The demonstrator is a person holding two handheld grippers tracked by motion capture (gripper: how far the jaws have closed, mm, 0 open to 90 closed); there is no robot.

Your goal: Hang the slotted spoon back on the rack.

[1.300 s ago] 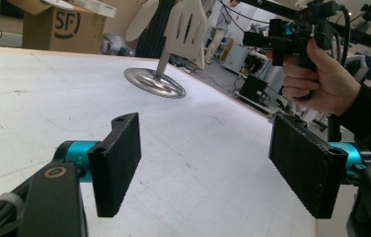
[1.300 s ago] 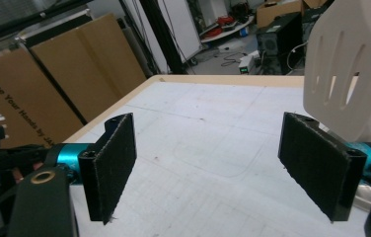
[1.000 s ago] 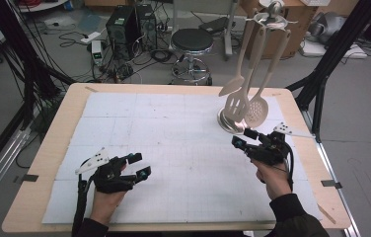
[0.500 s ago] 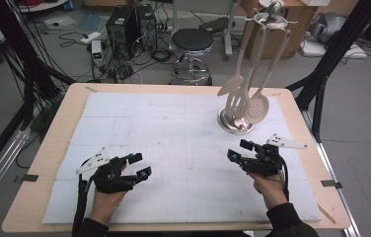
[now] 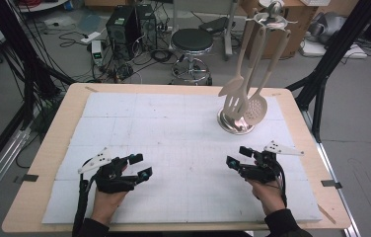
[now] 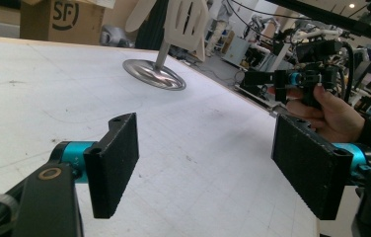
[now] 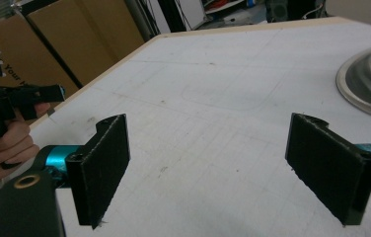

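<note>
Utensil rack (image 5: pixel 245 106) at bench's far right, beyond right gripper (image 5: pixel 236 157), the nearer; both grippers' fingers open, empty.

table (image 5: pixel 55 148): light wood, white gridded mat (image 5: pixel 173 143) on top | behind table: black round stool (image 5: pixel 192 40), computer tower (image 5: pixel 123 22), floor cables (image 5: pixel 75 37) | far right: cardboard box (image 5: pixel 307 15)

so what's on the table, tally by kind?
Utensil stand: 1
Hanging utensils: 3 (spoon, slotted turner, skimmer)
Hand-held grippers: 2 (left, right)
Total: 6
</note>
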